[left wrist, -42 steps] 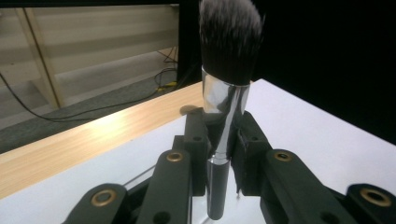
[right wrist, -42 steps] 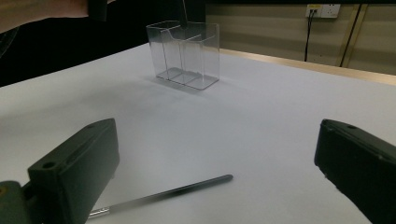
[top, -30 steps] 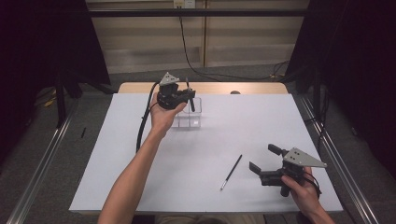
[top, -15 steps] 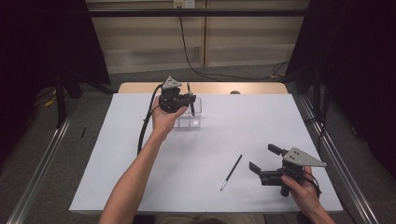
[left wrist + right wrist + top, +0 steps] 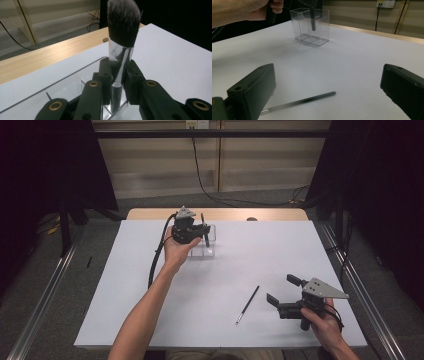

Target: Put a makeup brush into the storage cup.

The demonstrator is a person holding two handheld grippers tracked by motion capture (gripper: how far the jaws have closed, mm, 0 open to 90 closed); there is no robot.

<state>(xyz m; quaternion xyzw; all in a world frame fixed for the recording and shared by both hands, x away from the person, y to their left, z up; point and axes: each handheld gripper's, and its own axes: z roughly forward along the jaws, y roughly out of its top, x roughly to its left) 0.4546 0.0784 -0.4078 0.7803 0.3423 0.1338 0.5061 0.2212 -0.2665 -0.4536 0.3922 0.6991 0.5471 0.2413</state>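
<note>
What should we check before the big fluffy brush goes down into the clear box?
1. Left gripper shut on the brush: ok.
2. Brush upright, bristles on top: ok.
3. Handle tip already inside the clear box, above its floor: ok.
4. Which compartment it sits in: cannot tell.
5. Right gripper open and apart from the box: ok.
6. Thin pen put away: not ok, it lies on the white table.
</note>
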